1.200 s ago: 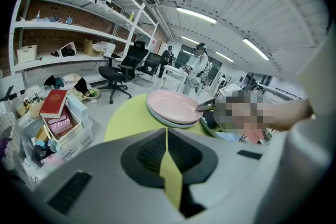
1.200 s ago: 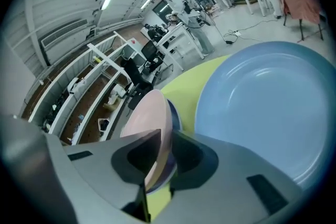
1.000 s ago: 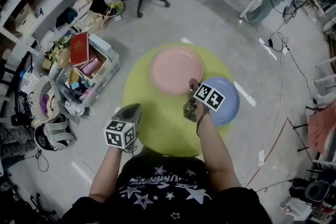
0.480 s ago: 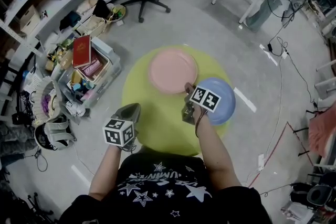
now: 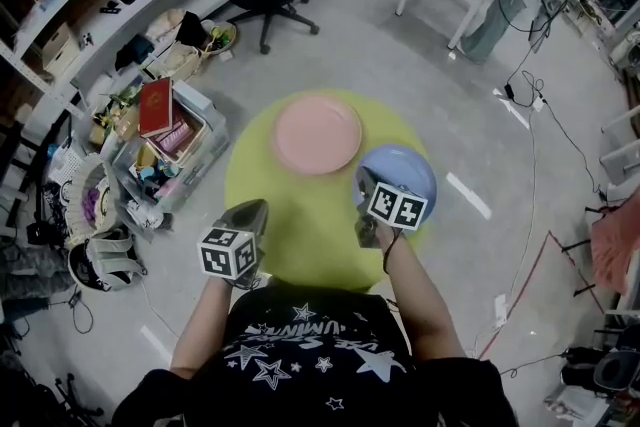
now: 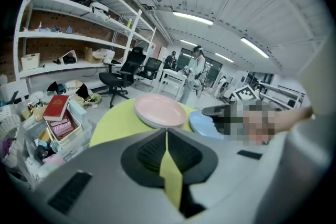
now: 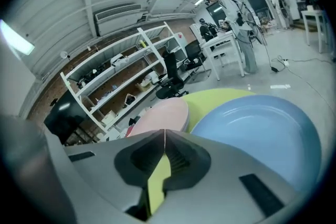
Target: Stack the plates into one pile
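Change: your right gripper [image 5: 363, 181] has swung its jaws wide and is now closing them. It has also drawn back a little towards 6 o'clock, while both plates lie as they did a second ago.
Right gripper: clenched, the tips meet with nothing between them [image 7: 164, 131]. It sits at the blue plate's 9 o'clock rim.
Left gripper: clenched on nothing [image 6: 167, 131], held low at about 7 o'clock of the yellow round table [image 5: 290, 225], away from both plates.
Blue plate: [image 5: 405, 177] lies flat at the table's 3 o'clock, its outer edge past the table's rim and just right of your right jaws [image 7: 262, 134].
Pink plate: [image 5: 318, 133] lies at 12 o'clock, close beside the blue one but apart from it.
Meaning: the snap seems to have missed the rim, so no stacking is done yet.
Next: you probably need to reopen and take the blue rim again.
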`<state>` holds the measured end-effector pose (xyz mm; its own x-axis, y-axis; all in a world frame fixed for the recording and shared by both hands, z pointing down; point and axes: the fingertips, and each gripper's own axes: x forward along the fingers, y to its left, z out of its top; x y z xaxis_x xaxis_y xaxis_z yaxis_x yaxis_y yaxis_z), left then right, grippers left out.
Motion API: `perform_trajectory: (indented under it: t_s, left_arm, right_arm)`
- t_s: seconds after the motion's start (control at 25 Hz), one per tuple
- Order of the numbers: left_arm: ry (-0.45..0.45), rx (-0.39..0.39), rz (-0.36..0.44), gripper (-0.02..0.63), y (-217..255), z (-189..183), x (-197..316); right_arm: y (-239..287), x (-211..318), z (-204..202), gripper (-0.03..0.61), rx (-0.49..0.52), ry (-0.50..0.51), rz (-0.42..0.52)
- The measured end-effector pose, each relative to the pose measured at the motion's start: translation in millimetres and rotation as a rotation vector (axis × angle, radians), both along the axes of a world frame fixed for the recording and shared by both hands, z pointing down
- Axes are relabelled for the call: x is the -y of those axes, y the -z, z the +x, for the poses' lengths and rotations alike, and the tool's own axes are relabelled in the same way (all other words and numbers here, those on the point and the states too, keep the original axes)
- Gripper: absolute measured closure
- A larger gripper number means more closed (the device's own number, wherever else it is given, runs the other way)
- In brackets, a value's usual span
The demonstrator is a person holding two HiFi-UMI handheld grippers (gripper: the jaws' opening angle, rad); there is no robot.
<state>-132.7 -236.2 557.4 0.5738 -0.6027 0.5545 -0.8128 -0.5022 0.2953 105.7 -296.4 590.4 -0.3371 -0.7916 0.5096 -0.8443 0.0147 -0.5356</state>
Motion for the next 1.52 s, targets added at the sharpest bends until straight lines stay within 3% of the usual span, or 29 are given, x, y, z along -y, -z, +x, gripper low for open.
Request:
perform_trajectory:
  t_s: [0.28, 0.72, 0.8, 0.84, 0.96, 1.4, 1.52]
  left_arm:
    - [-0.014, 0.012, 0.014, 0.594, 3, 26, -19]
    - [-0.050, 0.040, 0.000, 0.594, -8, 64, -54]
    - [-0.061, 0.049, -0.007, 0.594, -12, 73, -57]
    - [-0.068, 0.054, -0.010, 0.594, -14, 77, -60]
    - [-0.082, 0.066, -0.011, 0.594, -14, 90, -66]
    - [-0.024, 0.074, -0.034, 0.594, -22, 109, -83]
    - [0.010, 0.075, -0.038, 0.594, -23, 108, -86]
  right_arm:
    - [9, -32, 37, 0.563, -0.103, 0.038, 0.034]
    - [-28, -94, 145, 0.558, -0.236, -0.158, -0.079]
    - [-35, -102, 162, 0.505, -0.255, -0.193, -0.101]
    - [-40, -107, 168, 0.455, -0.253, -0.206, -0.117]
    - [-54, -119, 182, 0.423, -0.219, -0.217, -0.167]
    - [-91, -116, 185, 0.417, -0.092, -0.170, -0.257]
    - [-96, -110, 187, 0.443, -0.071, -0.169, -0.274]
